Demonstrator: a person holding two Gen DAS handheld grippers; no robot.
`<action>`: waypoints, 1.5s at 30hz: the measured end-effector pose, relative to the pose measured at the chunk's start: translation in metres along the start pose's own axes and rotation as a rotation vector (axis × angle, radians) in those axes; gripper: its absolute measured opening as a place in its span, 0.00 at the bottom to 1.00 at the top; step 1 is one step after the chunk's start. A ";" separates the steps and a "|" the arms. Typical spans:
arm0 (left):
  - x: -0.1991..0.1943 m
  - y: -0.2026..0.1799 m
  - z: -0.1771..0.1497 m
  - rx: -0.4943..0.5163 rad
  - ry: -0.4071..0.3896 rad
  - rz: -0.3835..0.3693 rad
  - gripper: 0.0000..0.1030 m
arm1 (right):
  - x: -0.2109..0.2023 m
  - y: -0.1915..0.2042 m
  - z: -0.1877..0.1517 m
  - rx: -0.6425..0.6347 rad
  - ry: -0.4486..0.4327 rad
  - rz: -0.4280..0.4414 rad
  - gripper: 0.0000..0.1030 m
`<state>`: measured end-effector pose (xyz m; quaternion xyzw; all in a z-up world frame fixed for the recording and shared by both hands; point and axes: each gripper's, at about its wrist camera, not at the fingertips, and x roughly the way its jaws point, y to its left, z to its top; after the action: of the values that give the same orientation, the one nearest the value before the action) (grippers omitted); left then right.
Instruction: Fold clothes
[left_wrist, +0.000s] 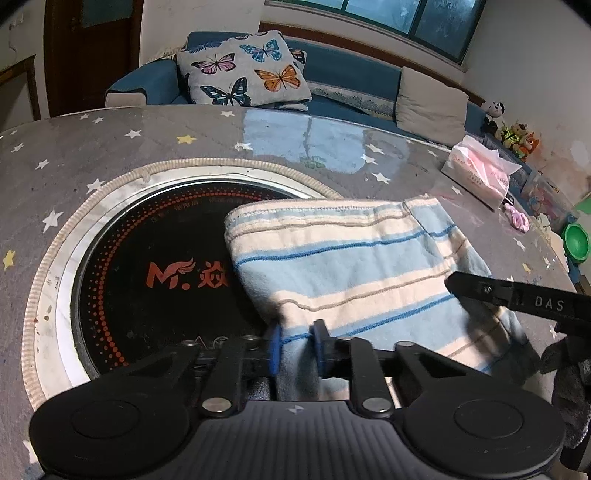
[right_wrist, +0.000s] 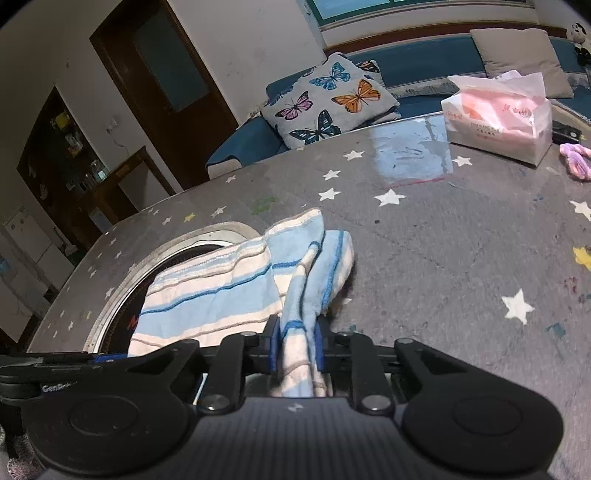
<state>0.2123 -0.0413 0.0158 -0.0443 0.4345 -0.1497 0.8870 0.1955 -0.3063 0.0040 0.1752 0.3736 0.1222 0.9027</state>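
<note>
A blue and cream striped cloth (left_wrist: 354, 266) lies on the grey star-print table, partly over the black round cooktop (left_wrist: 155, 266). My left gripper (left_wrist: 297, 345) is shut on the cloth's near edge. The right gripper's black finger (left_wrist: 517, 297) shows at the cloth's right side in this view. In the right wrist view my right gripper (right_wrist: 295, 345) is shut on a bunched fold of the same cloth (right_wrist: 229, 295). The left gripper's body (right_wrist: 51, 373) shows at the lower left there.
A pink tissue pack (right_wrist: 498, 118) and a small pink object (right_wrist: 576, 162) lie at the table's far right. A green bowl (left_wrist: 576, 242) sits beyond the right edge. A blue sofa with a butterfly cushion (left_wrist: 243, 70) stands behind the table (right_wrist: 443, 258).
</note>
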 end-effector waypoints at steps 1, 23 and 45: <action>-0.001 0.000 0.000 -0.001 -0.003 0.000 0.13 | -0.002 0.001 -0.001 0.001 -0.001 0.001 0.15; -0.072 0.077 -0.019 -0.086 -0.110 0.061 0.10 | 0.008 0.104 -0.005 -0.083 0.039 0.130 0.11; -0.118 0.238 -0.022 -0.269 -0.145 0.382 0.10 | 0.155 0.268 0.000 -0.208 0.152 0.316 0.10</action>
<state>0.1811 0.2222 0.0417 -0.0898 0.3860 0.0835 0.9143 0.2783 -0.0084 0.0155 0.1275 0.3939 0.3130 0.8547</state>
